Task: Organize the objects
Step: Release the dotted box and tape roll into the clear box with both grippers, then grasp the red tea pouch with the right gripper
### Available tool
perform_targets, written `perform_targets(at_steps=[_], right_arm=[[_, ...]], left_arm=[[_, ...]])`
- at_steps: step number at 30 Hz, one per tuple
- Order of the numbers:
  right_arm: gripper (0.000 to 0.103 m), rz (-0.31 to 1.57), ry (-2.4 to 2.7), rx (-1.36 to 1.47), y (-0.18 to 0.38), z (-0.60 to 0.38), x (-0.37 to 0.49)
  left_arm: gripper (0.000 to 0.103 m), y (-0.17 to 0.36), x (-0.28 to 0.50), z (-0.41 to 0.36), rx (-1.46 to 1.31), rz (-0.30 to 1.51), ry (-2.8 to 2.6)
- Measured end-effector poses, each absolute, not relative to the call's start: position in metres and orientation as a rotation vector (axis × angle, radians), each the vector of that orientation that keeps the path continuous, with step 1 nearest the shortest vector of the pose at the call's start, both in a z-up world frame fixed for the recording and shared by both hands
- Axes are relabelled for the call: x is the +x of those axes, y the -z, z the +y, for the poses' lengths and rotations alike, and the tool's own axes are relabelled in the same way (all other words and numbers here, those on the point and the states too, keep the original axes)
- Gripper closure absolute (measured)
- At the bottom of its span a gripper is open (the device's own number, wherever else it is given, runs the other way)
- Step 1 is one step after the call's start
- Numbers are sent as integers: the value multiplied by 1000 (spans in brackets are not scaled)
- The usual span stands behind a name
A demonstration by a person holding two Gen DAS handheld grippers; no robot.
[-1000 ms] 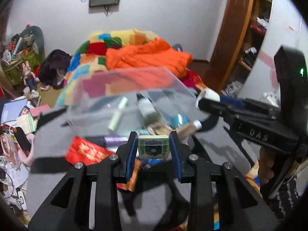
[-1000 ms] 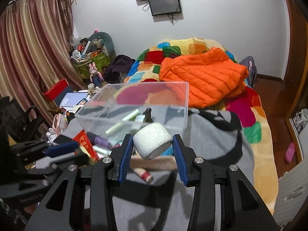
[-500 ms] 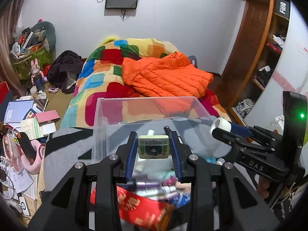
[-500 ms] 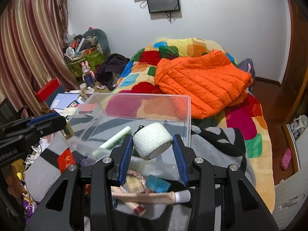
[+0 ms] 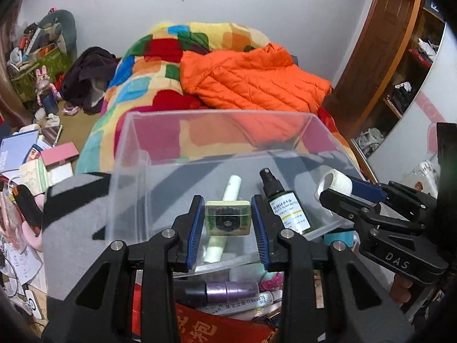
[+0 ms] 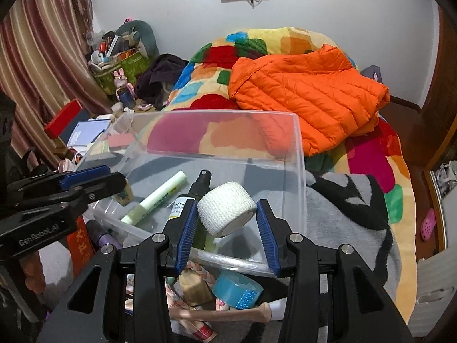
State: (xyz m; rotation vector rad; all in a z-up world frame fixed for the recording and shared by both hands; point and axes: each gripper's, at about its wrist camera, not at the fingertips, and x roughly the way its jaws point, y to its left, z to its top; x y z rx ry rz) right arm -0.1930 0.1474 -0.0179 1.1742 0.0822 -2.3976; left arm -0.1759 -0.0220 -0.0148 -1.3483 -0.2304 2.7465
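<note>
A clear plastic bin (image 5: 134,154) (image 6: 297,143) stands on a grey blanket at the foot of the bed. Inside it lie a pale green tube (image 5: 232,185) (image 6: 155,197) and a dark spray bottle (image 5: 285,205) (image 6: 197,184). My left gripper (image 5: 228,224) is shut on a small green square box (image 5: 228,220), held over the bin's near part. My right gripper (image 6: 227,218) is shut on a white bandage roll (image 6: 227,211) (image 5: 334,181), also above the bin, toward its right side.
Loose items lie in front of the bin: a purple bottle (image 5: 228,290), a red packet (image 5: 217,328), a blue tape roll (image 6: 237,288), a beige tube (image 6: 222,313). An orange jacket (image 5: 251,80) lies on the colourful bedspread. Clutter covers the floor at left; shelves stand at right.
Both grippers have moved forward and down, from in front of the bin to over its inside, each keeping its object. The bin now looms larger and its contents show clearly.
</note>
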Motion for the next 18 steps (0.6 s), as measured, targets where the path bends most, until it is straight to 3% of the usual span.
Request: perform_targets(at_steps=[7, 9, 11, 18], right_arm=[[49, 50, 2394, 1158, 11, 154, -184], [48, 45, 2395, 1147, 7, 155, -179], [48, 24, 2377, 1128, 1, 157, -170], [48, 70, 2218, 1065, -3, 134, -122]], left_arm=[[68, -1, -160, -17, -1293, -191, -2772], [63, -8, -154, -15, -1277, -182, -2775], [49, -14, -142, -14, -1249, -175, -2790], [37, -14, -92, -28, -1241, -154, -2832]])
